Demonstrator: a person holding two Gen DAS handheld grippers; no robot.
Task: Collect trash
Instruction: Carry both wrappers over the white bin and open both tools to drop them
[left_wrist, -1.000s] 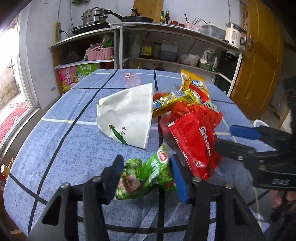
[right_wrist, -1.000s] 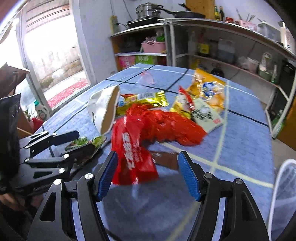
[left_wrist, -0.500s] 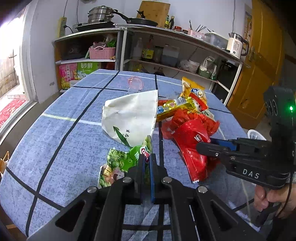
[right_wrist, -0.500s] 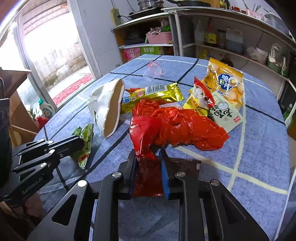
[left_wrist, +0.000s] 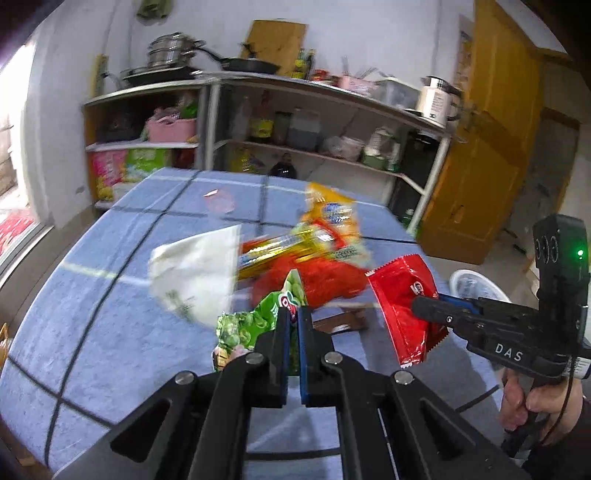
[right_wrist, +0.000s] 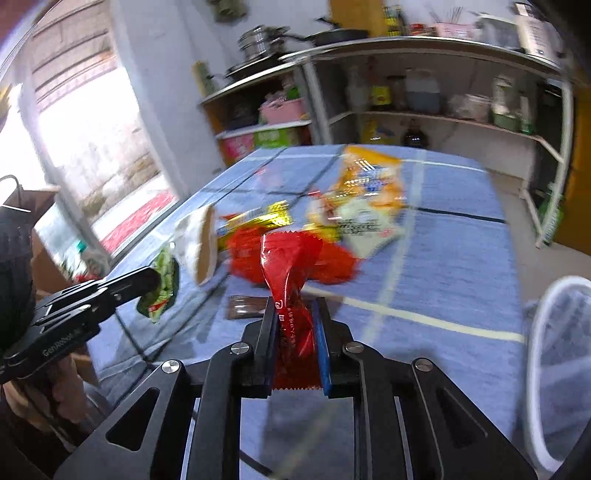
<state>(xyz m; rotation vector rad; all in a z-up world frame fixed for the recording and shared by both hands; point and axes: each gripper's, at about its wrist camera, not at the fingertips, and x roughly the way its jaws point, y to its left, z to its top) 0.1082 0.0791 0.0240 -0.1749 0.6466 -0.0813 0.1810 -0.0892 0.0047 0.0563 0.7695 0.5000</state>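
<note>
My left gripper (left_wrist: 294, 314) is shut on a green snack wrapper (left_wrist: 255, 321) and holds it above the blue tablecloth (left_wrist: 110, 332). My right gripper (right_wrist: 295, 306) is shut on a red snack wrapper (right_wrist: 290, 269), also lifted off the table. The red wrapper (left_wrist: 406, 302) and the right gripper (left_wrist: 424, 302) show at the right of the left wrist view. The green wrapper (right_wrist: 164, 284) and the left gripper (right_wrist: 151, 275) show at the left of the right wrist view. On the table lie a white paper bag (left_wrist: 195, 273), a crumpled red plastic bag (left_wrist: 321, 280), yellow and orange wrappers (left_wrist: 332, 218) and a brown wrapper (right_wrist: 245, 308).
A white mesh bin (right_wrist: 561, 354) stands beside the table at the right; it also shows in the left wrist view (left_wrist: 476, 288). A clear plastic cup (left_wrist: 219, 199) lies at the far side of the table. Shelves with kitchenware (left_wrist: 295, 122) stand behind the table. A yellow door (left_wrist: 491, 147) is to the right.
Both grippers closed on their wrappers and have lifted them off the table. The brown wrapper under the red one is now uncovered.
</note>
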